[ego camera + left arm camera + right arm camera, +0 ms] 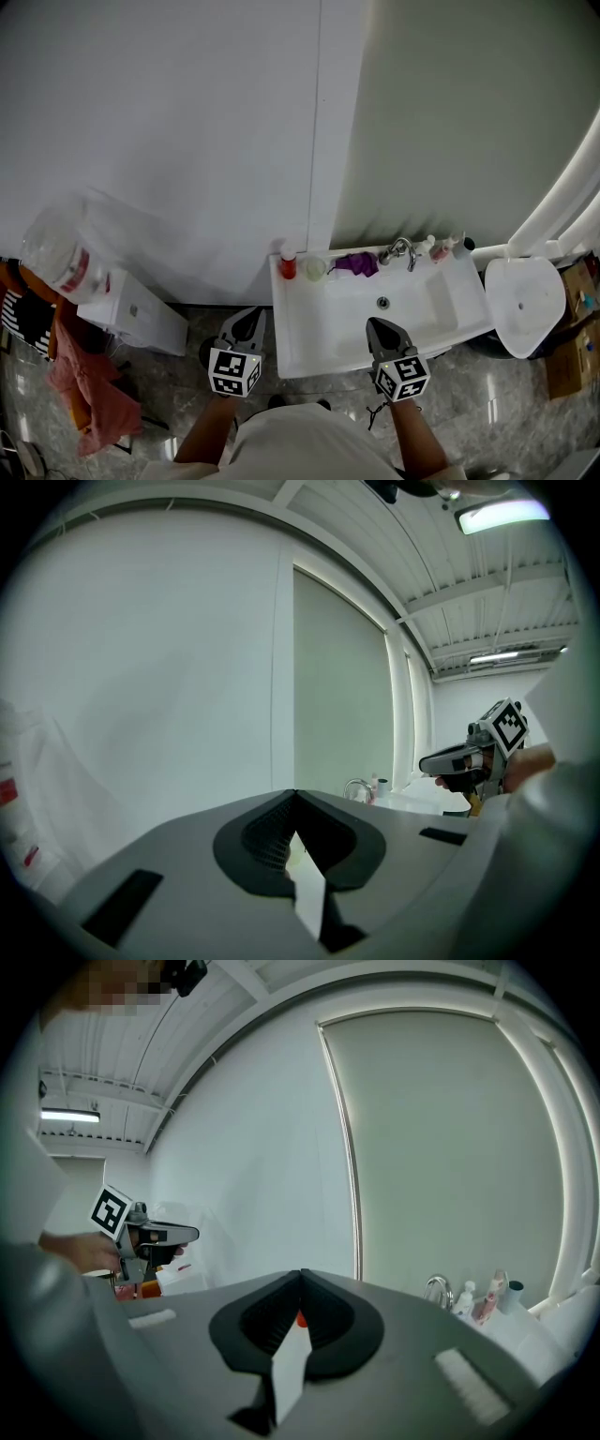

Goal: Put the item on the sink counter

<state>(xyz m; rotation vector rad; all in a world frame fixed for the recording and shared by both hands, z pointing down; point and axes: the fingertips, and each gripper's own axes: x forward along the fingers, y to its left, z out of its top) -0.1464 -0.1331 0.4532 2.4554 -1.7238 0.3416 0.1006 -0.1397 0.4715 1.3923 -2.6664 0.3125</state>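
- While neither tool is carrying anything, the task's item is not showing itself plainly. A red bottle (288, 266), a pale round thing (314, 269), a purple cloth (357, 263) and some small bottles (441, 247) are already sitting along the back of the sink counter (300, 347), well ahead of both tools. I am guessing the item is either one of these or something off to the left.
- The left tool (249, 321) is hovering just off the counter's front left corner with its jaws pressed together on nothing. The right tool (380, 328) is hanging over the front of the basin (412, 291), with its jaws likewise meeting at the tips and empty.
- Going in with the jaws closed like this is risking a shove rather than a grasp. The red bottle is looking tall and narrow, so a nudge from the right tool could be tipping it into the basin.
- The things at the back are crowding together near the faucet (400, 251), so reaching for one is likely disturbing its neighbour.
- The left tool is sitting so close to the counter's corner that swinging it rightward is inviting a knock against the rim.
- A white box (141, 314) and a pink cloth (89, 384) are lying well to the left of the left tool. A limp cloth is likely slipping or trailing if pinched by one edge.
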